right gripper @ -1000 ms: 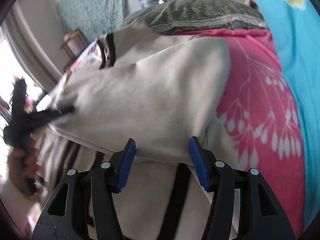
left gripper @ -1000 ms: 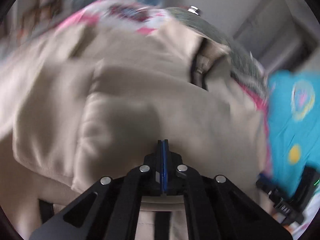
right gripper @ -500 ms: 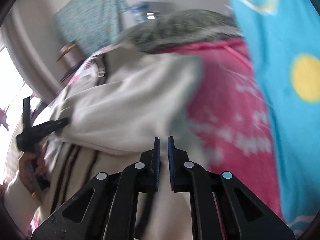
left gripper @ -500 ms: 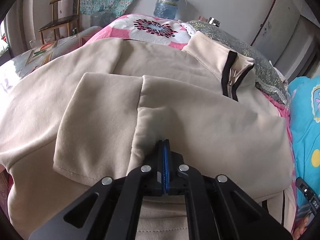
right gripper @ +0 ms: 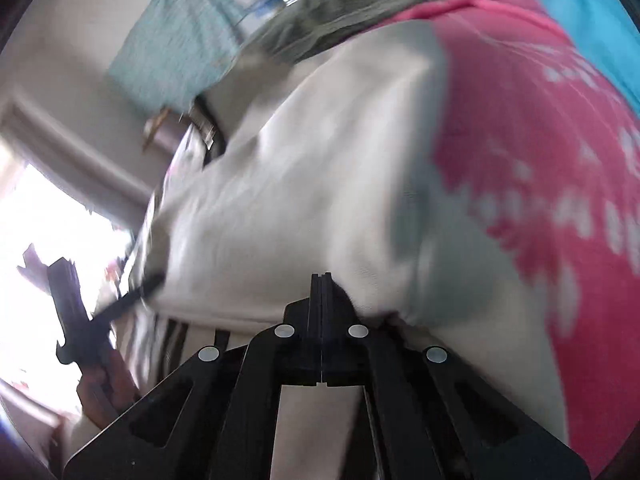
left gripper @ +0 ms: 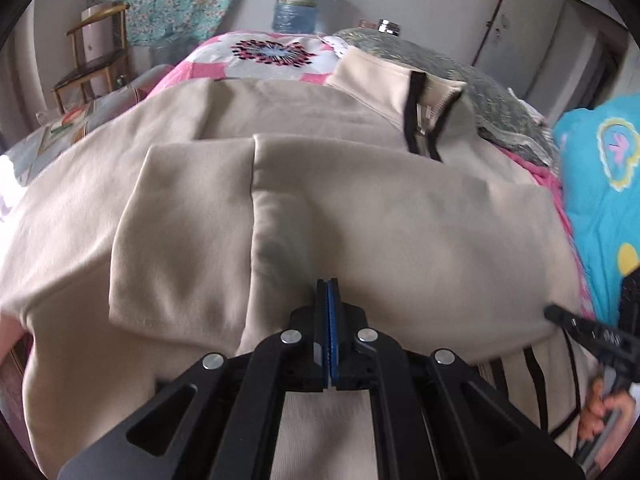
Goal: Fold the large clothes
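Gripping the folded near edge of the beige jacket (left gripper: 360, 208), which lies spread over the bed (left gripper: 272, 52), we are mid-fold. Our left gripper (left gripper: 328, 284) and right gripper (right gripper: 321, 280) both have jaws pressed together, apparently pinching that fabric edge. Next, we judge, both must lift and carry it toward the collar (left gripper: 424, 120), level.

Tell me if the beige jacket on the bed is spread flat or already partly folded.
Partly folded. The beige jacket has both sleeves laid across its front, their cuffs meeting near the middle, and its zip collar lies at the far end.
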